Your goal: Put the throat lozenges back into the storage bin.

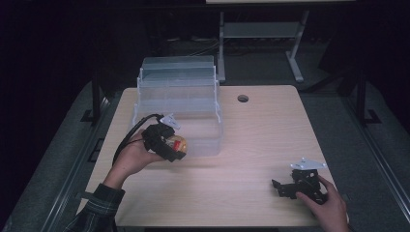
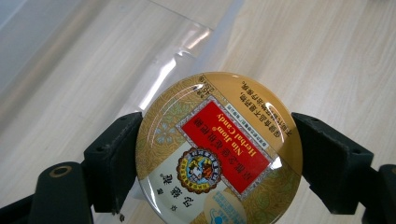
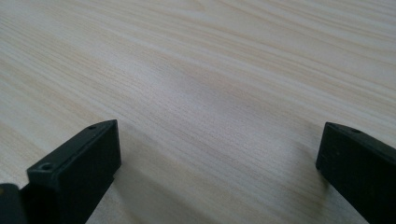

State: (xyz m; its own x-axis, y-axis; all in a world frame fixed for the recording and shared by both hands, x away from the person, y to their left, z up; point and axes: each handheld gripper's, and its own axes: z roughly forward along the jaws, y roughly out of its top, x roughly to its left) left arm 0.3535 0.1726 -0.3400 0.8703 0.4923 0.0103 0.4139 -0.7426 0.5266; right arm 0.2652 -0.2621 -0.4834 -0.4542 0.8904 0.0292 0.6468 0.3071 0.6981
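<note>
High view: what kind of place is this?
Probably a lab data-collection station: a bare wooden desk in a dark room, a handheld left claw gripping a candy tin, and a clear tiered bin.

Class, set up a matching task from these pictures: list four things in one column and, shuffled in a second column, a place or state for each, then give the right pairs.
Column one:
1. left gripper
2. right gripper
3. clear plastic bin
4. round hole

Column two:
A. at the table's far edge
B. open, over bare wood
C. shut on the candy tin
D. stands on the table's far left part

Pairs: 1-C, 2-B, 3-D, 4-A
</note>
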